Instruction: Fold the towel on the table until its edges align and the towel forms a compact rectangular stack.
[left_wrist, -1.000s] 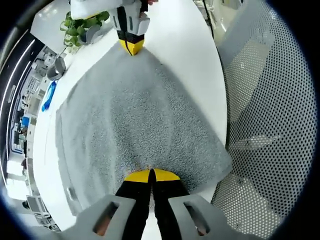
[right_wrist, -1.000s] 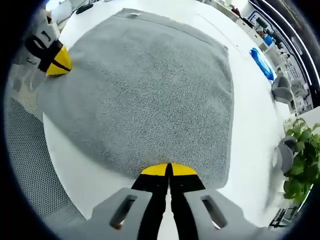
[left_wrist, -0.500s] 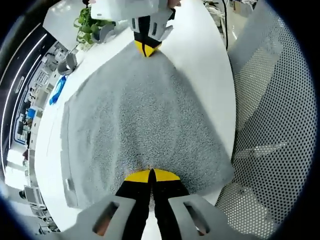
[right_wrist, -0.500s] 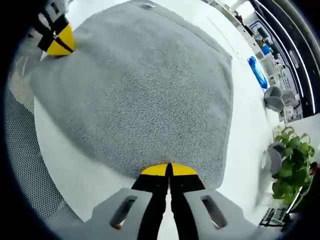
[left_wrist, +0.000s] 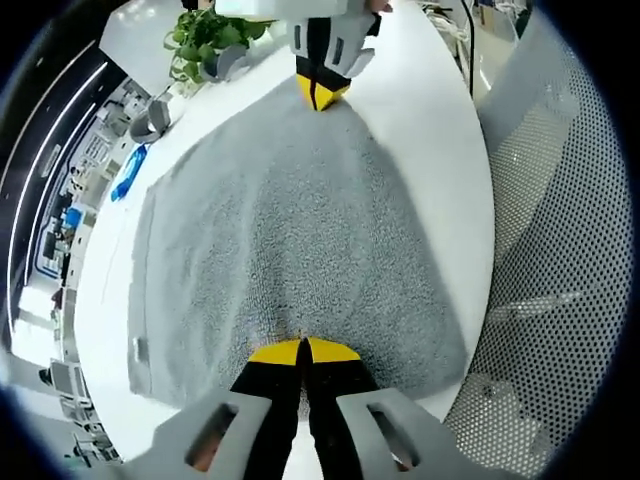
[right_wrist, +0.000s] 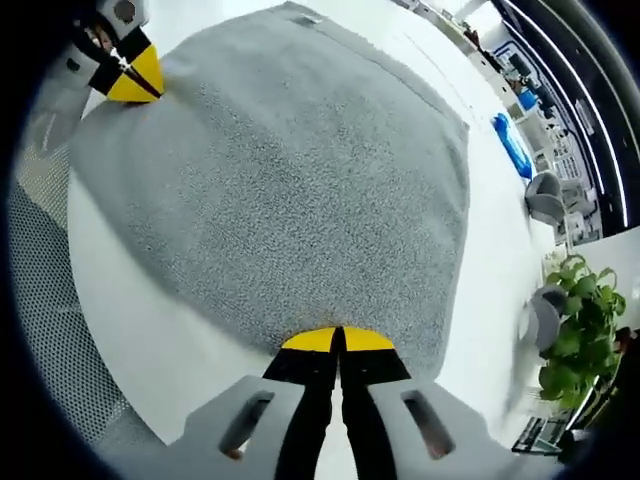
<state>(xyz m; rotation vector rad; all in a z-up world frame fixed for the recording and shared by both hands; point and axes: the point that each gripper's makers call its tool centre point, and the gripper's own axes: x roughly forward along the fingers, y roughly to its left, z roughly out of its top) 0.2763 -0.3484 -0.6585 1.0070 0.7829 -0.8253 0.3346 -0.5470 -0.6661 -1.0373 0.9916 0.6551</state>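
White and smooth, the desk (left_wrist: 430, 120) carries a grey towel (left_wrist: 290, 220) spread flat, its nap coarse and looped, its outline roughly rectangular. In the left gripper view the long axis runs away from the left gripper (left_wrist: 302, 350), whose yellow-tipped jaws are pressed together on the near corner, toward the right gripper (left_wrist: 322, 92), likewise pinching the far corner. A perforated metal panel (left_wrist: 560, 260) stands beside the desk edge. A potted green plant (right_wrist: 572, 330) and a blue object (right_wrist: 513, 145) sit beyond the towel.
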